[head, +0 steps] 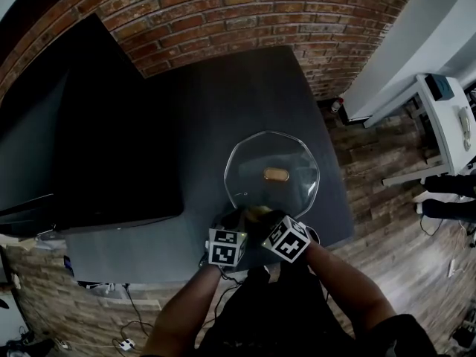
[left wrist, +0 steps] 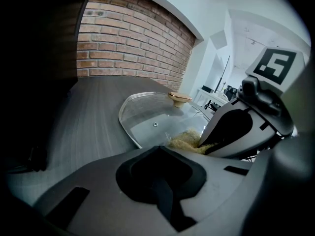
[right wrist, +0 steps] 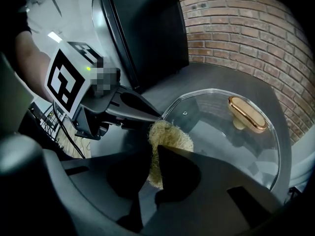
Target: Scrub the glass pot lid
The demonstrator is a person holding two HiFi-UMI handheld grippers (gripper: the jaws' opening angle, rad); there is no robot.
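Gripping a straw-coloured scrub pad (right wrist: 170,136), the right tool (head: 262,217) presses it on the glass lid (head: 256,155) at its 6 o'clock rim. The left tool (head: 235,219), clenched, sits beside it on the dark worktop (head: 216,103).

Right gripper (right wrist: 153,168) clamped on fibrous scrubber (right wrist: 172,137); scrubber touching glass lid (right wrist: 221,146) near rim.

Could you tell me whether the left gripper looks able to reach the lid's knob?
Probably yes: the knob stands bare on the glass lid, and the right gripper with its scouring pad sits beside the left gripper, not ahead.
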